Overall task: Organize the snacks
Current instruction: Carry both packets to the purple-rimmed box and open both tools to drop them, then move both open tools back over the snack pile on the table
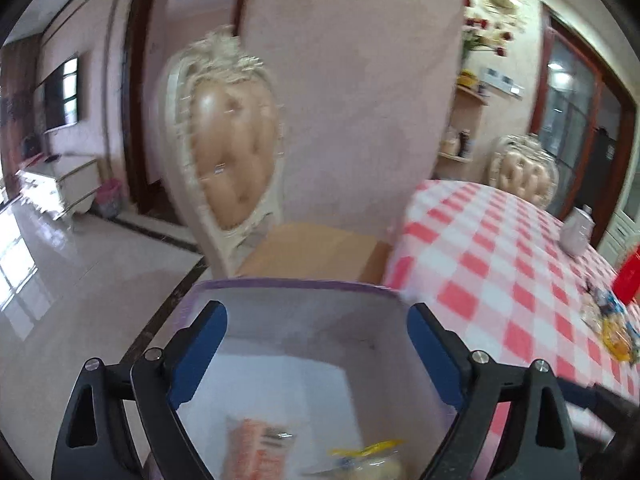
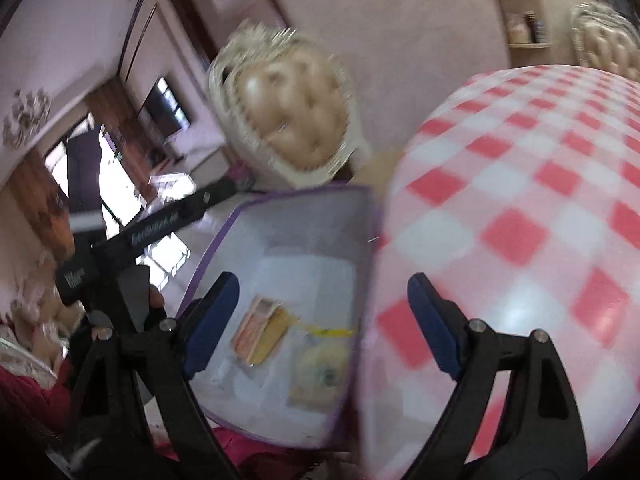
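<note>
**Both tongs spread wide over the snack box beside the checked surface**

The left tongs (image 1: 316,356) stand released, blue pads wide apart, nothing pressed between them; they hang over the open box (image 1: 296,292), whose purple-edged far wall shows just past the fingertips. The right tongs (image 2: 322,320) are likewise released and empty, straddling the box's right wall where it meets the surface (image 2: 520,208).

The box sits low, just off the edge of the red-and-white checked surface, close to the person's lap. Inside lie an orange snack packet (image 2: 262,330) and a pale round wrapped snack (image 2: 320,372), side by side on the white floor of the box. More wrapped snacks (image 1: 612,328) lie on the surface, well apart from the box.

The packets look light, thin and crinkly, probably slippery film; a pinch across a flat edge or seam would likely hold better than a squeeze on the middle, which could crush the contents. The box looks like stiff card with thin walls, best taken by a wall's rim.

Room is tight at the table edge and the box walls. A padded chair (image 1: 232,148) stands just beyond the box. The open floor lies to the left.
</note>
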